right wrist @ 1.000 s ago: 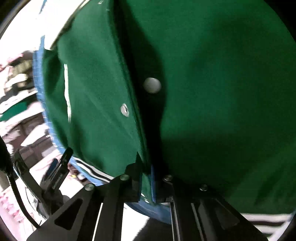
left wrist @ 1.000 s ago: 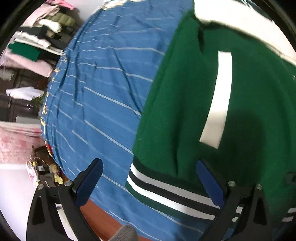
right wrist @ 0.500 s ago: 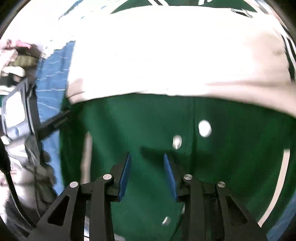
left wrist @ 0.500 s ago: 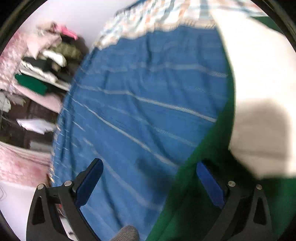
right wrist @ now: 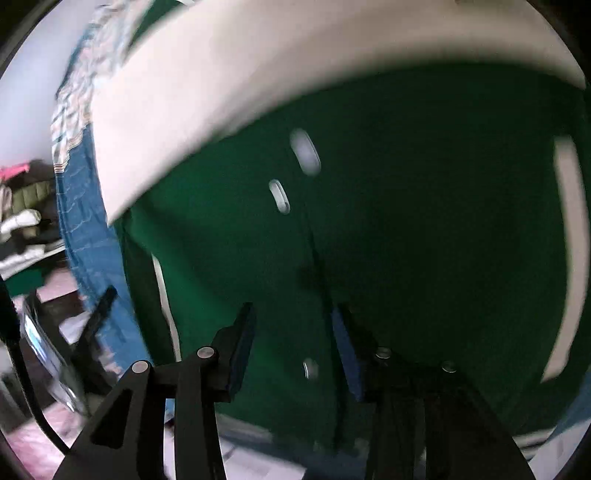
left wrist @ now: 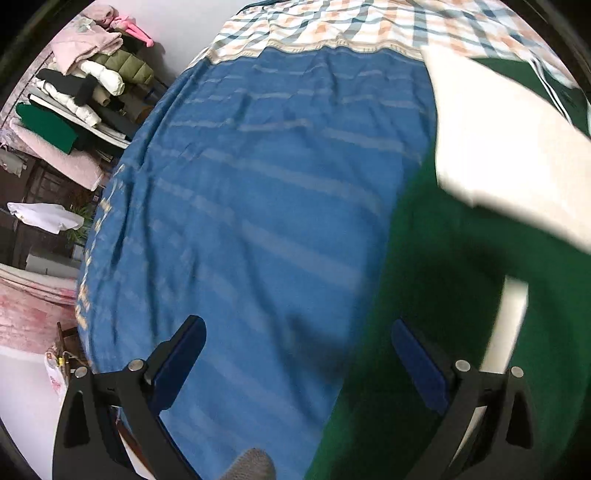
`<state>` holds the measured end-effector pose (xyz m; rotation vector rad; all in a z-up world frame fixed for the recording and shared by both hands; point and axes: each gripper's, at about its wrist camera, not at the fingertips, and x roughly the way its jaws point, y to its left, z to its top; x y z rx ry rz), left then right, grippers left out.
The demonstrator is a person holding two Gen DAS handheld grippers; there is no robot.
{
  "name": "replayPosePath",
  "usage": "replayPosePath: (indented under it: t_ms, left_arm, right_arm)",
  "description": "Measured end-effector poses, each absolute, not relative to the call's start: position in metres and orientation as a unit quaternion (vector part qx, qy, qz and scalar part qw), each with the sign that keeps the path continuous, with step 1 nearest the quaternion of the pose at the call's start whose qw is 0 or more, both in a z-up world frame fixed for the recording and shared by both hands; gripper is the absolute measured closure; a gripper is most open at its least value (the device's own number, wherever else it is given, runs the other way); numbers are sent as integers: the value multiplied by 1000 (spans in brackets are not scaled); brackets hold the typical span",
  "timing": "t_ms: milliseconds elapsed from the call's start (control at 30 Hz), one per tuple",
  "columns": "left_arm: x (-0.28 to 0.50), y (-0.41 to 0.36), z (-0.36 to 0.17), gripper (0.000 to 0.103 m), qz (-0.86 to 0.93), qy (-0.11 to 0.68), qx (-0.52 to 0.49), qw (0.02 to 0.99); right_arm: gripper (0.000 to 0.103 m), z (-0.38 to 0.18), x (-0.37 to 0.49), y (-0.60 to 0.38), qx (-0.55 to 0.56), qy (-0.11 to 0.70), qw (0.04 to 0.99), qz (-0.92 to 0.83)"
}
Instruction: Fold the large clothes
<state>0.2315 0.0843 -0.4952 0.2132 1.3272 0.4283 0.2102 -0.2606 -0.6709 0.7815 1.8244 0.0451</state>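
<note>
- Green jacket (left wrist: 443,295) lies on the blue striped bedspread (left wrist: 258,203), its cream sleeve (left wrist: 509,147) across the upper body.
- Left gripper (left wrist: 299,354): jaws wide apart, nothing between them, over the jacket's left edge.
- Right gripper (right wrist: 291,347): jaws parted, gripping nothing, over the jacket's snap placket; snaps (right wrist: 305,151) blurred.
- Checked sheet (left wrist: 369,26) beyond the jacket.
- No legible writing.

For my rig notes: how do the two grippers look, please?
Both the left gripper and the right gripper have black angular frames with triangular cut-outs and silver round screws. Their fingers carry dark blue flat pads. No sleeves or markings are visible.
</note>
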Motion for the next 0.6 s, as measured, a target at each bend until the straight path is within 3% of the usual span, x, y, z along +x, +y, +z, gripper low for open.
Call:
replayPosePath:
  t_ms: [67,100,133,333,467,533,600]
  left_arm:
    - [199,82,-497,0,196,625,108,748]
    - [190,81,-502,0,193,635,109,740]
    - [178,79,-507,0,191,646,111,731]
    - [147,65,-556,0,163,678,133,704]
    - [156,57,-569,0,164,664,154,713]
    - [158,56,-569,0,166,663,161,712]
    - [159,55,-570,0,167,664,164,710]
  right_arm:
    - [58,-691,186,-252,351,792,499,24]
    - [69,-693,178,-246,351,794,495,33]
    - [96,-692,172,-239,330,795,508,31]
    - [96,-665,175,-232,218,789,575,7]
    - [83,-667,177,-241,220,800,558,27]
    - [54,-643,181,-255,228,779,584,22]
    - [45,-618,179,-289,235,759,607,5]
